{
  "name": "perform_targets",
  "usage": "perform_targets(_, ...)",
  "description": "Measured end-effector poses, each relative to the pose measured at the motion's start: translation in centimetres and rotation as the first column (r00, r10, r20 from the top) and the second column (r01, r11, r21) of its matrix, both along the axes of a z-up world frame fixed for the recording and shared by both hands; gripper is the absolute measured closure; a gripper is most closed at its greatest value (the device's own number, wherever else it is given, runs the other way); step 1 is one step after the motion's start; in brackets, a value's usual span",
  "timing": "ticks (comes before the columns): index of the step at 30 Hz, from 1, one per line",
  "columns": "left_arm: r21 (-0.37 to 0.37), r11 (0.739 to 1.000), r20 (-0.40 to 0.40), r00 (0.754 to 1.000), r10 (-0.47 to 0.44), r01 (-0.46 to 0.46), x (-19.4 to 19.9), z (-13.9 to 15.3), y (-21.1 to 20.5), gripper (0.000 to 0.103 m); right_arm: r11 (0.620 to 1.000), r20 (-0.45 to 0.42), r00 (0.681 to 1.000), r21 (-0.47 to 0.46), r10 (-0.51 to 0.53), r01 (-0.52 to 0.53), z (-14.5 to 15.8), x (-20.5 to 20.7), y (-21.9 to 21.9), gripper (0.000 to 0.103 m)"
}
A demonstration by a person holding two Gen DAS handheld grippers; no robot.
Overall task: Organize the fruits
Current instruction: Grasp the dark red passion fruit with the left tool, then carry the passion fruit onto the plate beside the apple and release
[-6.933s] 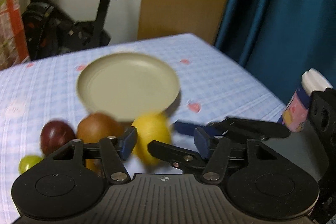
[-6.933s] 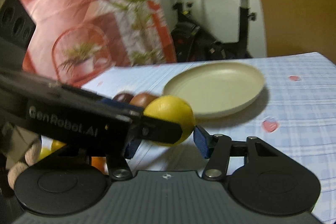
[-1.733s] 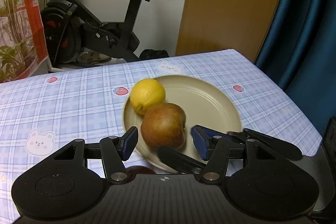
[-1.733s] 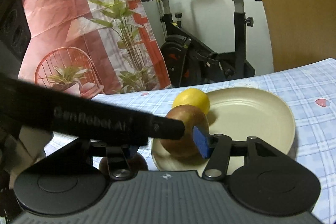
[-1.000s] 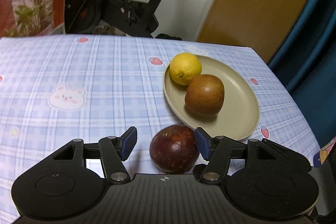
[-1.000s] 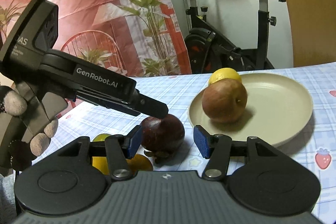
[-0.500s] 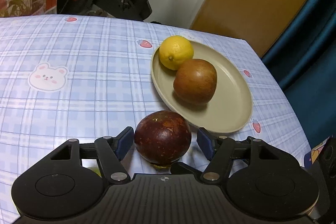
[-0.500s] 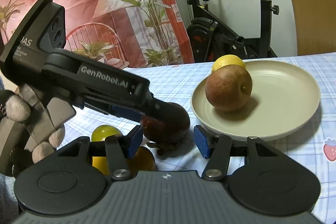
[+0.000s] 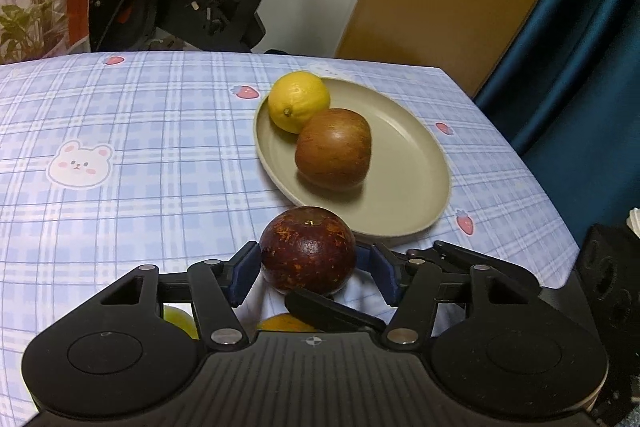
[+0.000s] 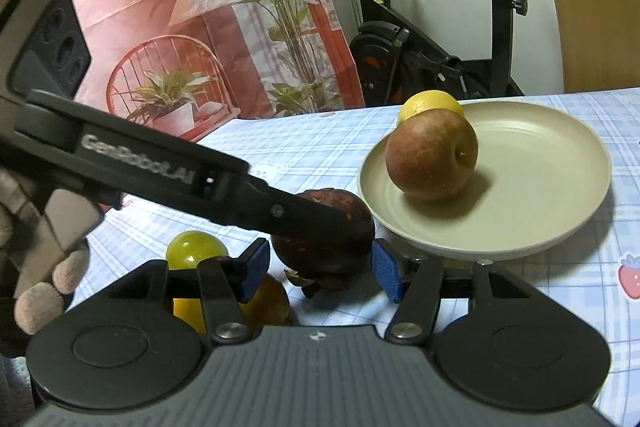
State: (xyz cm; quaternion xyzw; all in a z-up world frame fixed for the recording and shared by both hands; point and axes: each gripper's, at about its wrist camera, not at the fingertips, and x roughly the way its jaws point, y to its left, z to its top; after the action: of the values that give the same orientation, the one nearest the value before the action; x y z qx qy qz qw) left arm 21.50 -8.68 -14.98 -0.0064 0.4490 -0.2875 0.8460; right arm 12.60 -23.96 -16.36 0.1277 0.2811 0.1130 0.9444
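Note:
A beige plate [image 9: 404,163] [image 10: 560,187] holds a yellow lemon [image 9: 298,101] [image 10: 432,103] and a brown-red apple [image 9: 333,153] [image 10: 432,155]. A dark purple mangosteen [image 9: 308,255] [image 10: 340,239] sits just in front of the plate. My left gripper [image 9: 310,269] has closed its blue pads onto the mangosteen's sides; its finger crosses the fruit in the right wrist view. My right gripper [image 10: 320,269] is open around the same fruit from the other side, its pads apart from it.
A green fruit [image 10: 196,251] and orange-yellow fruits [image 10: 268,301] [image 9: 286,323] lie near the gripper bodies. The blue checked tablecloth [image 9: 140,147] ends at the right edge by a dark blue curtain [image 9: 580,67]. An exercise bike [image 10: 440,47] stands behind the table.
My left gripper has moved in and closed on the mangosteen. Both views have drawn a little nearer to the fruit and plate.

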Motion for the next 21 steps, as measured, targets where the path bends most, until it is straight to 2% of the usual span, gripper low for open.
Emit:
perform_targets(16, 0.009, 0.999, 0.058, 0.997, -0.049, 0.049, -2.1, 1.4, -0.9, 0.041, 1.000, 0.001, 1.000, 0.017, -0.015, 0.015, 0.0, -0.4, -0.2, 0.042)
perform_targets(21, -0.009, 0.999, 0.040, 0.999, -0.035, 0.036, -1.4, 1.2, -0.5, 0.041, 1.000, 0.012, 1.000, 0.020, -0.013, 0.013, 0.1, -0.5, -0.2, 0.042)
